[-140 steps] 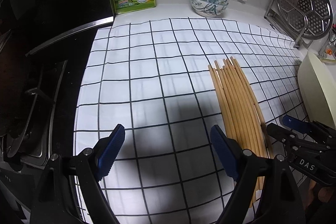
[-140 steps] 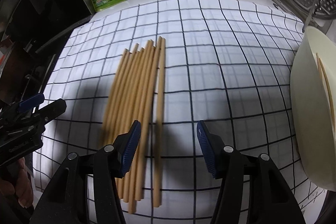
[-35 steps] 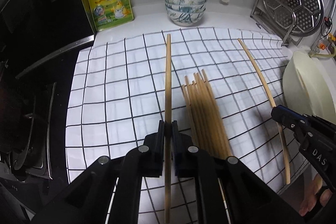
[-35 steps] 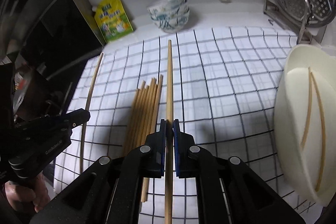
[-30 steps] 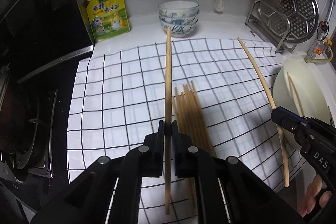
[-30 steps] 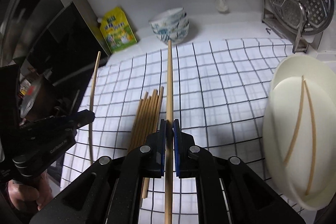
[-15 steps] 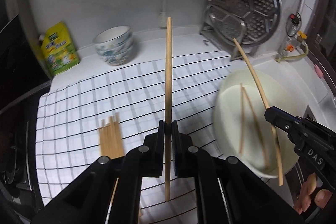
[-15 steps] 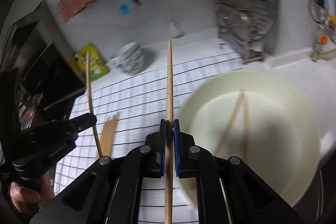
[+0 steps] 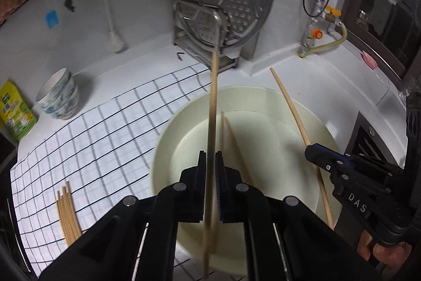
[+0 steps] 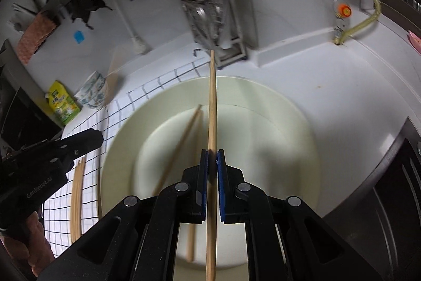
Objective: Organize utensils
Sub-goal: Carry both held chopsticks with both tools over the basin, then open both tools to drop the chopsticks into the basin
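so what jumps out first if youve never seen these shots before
The two black tongs, left and right, each clamp a single chopstick, the left one and the right one, pointing straight ahead over the big cream basin. Two chopsticks already lie inside it, while a small bundle of chopsticks waits on the checked cloth to the left.

Dim light, motion blur, dark fisheye corners.
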Demonstrator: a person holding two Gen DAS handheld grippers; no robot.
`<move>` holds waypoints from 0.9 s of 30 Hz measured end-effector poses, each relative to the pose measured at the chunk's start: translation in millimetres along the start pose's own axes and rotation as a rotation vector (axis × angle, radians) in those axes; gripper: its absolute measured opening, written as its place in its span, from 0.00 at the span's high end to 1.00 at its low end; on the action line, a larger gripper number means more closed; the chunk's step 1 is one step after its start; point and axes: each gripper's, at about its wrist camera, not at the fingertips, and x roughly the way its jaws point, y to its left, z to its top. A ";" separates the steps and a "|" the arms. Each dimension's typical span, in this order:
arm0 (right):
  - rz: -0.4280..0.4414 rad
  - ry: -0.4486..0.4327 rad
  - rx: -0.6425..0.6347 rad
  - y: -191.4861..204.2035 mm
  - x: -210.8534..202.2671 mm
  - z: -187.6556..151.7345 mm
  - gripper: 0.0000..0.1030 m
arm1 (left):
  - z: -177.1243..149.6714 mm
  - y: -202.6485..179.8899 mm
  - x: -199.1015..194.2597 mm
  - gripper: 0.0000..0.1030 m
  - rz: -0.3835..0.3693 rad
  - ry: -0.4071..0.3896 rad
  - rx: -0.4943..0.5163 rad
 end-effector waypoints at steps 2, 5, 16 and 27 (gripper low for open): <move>-0.005 0.011 0.005 -7.8 5.2 0.3 0.93 | 3.5 -10.0 9.8 0.92 -0.008 0.010 0.011; -0.001 0.035 0.013 -15.5 14.6 -2.2 0.94 | 7.1 -21.9 27.4 0.92 -0.008 0.032 0.029; 0.005 0.116 0.023 -24.8 38.7 -12.7 0.93 | 4.4 -18.7 44.9 0.92 0.031 0.076 0.022; 0.002 0.081 0.022 -19.4 28.4 -9.3 0.63 | -1.5 9.7 24.5 0.49 0.099 0.067 -0.040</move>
